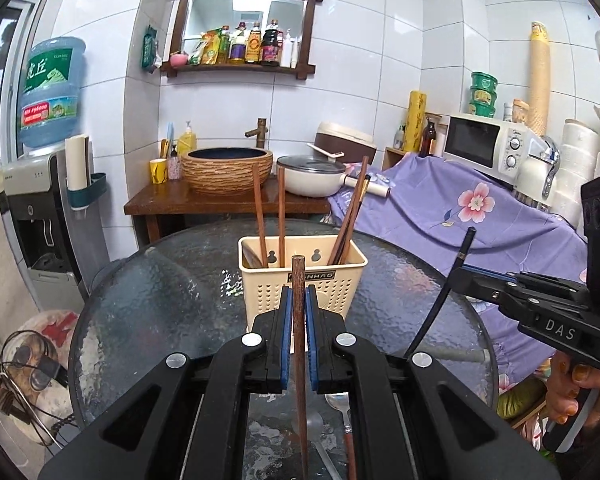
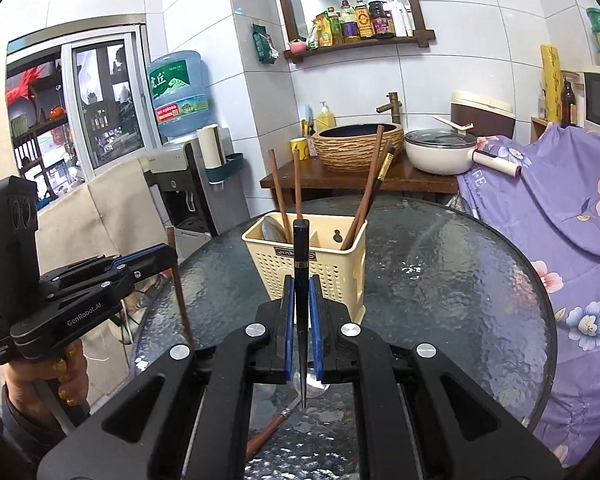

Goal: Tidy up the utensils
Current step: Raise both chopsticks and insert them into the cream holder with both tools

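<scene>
The left gripper [image 1: 299, 300] clamps a brown chopstick [image 1: 298, 280] upright; the right gripper [image 2: 301, 292] clamps a black chopstick [image 2: 301, 248]. Beyond both, a cream holder [image 1: 328, 292] stands on the glass table [image 1: 148, 300]. Only the left view shows the microwave [image 1: 484, 144].

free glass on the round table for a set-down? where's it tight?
Bare glass on both sides of the cream utensil caddy: a wide patch on its right out to the round table rim by the purple floral cloth, a narrower one on its left. Crowded at the near edge, where spoons lie under the grippers.
</scene>
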`<state>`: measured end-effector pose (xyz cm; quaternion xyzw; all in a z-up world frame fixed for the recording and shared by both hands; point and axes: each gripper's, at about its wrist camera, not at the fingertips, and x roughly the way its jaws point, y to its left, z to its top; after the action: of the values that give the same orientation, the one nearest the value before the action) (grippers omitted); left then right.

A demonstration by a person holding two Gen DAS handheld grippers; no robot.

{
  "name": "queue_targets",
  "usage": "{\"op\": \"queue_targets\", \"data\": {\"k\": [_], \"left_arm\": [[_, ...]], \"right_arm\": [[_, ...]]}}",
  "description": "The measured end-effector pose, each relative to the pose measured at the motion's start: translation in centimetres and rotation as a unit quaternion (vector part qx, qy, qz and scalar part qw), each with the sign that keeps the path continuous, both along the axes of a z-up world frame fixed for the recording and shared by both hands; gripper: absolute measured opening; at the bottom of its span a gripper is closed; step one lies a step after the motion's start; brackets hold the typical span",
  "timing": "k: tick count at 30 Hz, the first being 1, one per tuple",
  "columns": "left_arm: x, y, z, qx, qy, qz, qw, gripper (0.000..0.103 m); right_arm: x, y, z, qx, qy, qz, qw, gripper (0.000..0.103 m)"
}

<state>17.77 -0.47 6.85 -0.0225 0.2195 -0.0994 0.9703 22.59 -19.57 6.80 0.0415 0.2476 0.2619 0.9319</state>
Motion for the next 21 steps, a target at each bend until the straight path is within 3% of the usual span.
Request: {"op": "queue_targets", "data": {"k": [12, 21], "left_arm": [[-0.6, -0.4, 2.5, 0.006, -0.026, -0.024, 0.9993, 0.007], [0.9, -0.4, 7.6, 0.01, -0.067, -0.023, 0.9974, 0.007]], "right_arm": [[0.4, 0.7, 2.5, -0.008, -0.017, 0.02, 1.0, 0.008], [1.7, 1.7, 8.0, -0.011, -0.058, 0.035, 0.998, 0.008]]}}
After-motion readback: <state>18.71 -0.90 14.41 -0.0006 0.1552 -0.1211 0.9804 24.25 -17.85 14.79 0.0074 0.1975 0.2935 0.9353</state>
